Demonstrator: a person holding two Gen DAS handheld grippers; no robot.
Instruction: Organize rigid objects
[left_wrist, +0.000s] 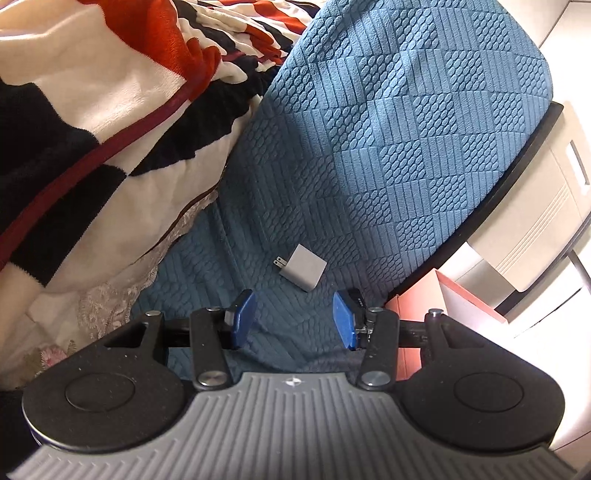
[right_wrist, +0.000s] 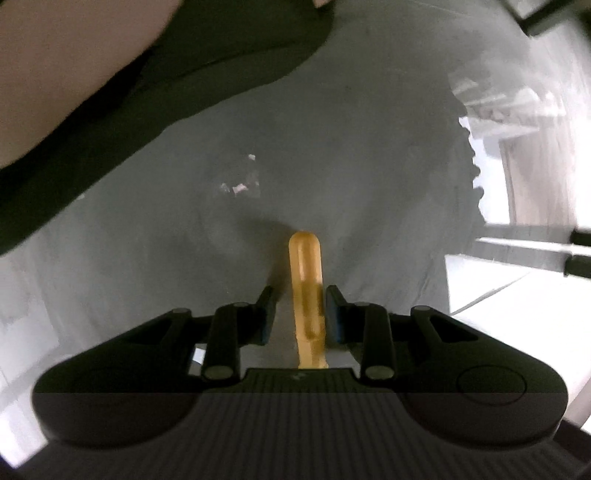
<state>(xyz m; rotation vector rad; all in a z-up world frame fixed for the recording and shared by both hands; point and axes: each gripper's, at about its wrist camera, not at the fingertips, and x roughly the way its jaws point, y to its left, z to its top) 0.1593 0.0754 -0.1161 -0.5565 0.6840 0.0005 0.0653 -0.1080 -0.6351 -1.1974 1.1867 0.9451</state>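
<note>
On the bed, the white charger plug (left_wrist: 303, 268) lies flat on the blue quilted bedspread (left_wrist: 388, 129), just ahead of the left gripper (left_wrist: 293, 319) and roughly centred on the gap between its blue pads (left_wrist: 243, 317), which stand spread with nothing between them. Beside the plug, toward the folded striped blanket (left_wrist: 92, 110), the bedspread dips into a soft crease; on the plug's other side, past the edge of the bed, sits an open pink box (left_wrist: 454, 295). The plug's two metal prongs point toward the blanket side, and its long axis runs slantwise from those prongs toward the box. To take it well, the left gripper probably needs to advance a little and roll so that its pads meet the plug's flat sides squarely, not its corners, and to press lightly, since the soft bedding may give way underneath. The right gripper (right_wrist: 299, 314) points down over a grey, blurred floor, with a slim amber stick-like object (right_wrist: 306, 288) between its narrowly parted jaws; the object lies against one pad while a gap shows at the other, so whether it is truly pinched cannot be told. Its long axis runs straight forward along the fingers, rounded tip leading.
</note>
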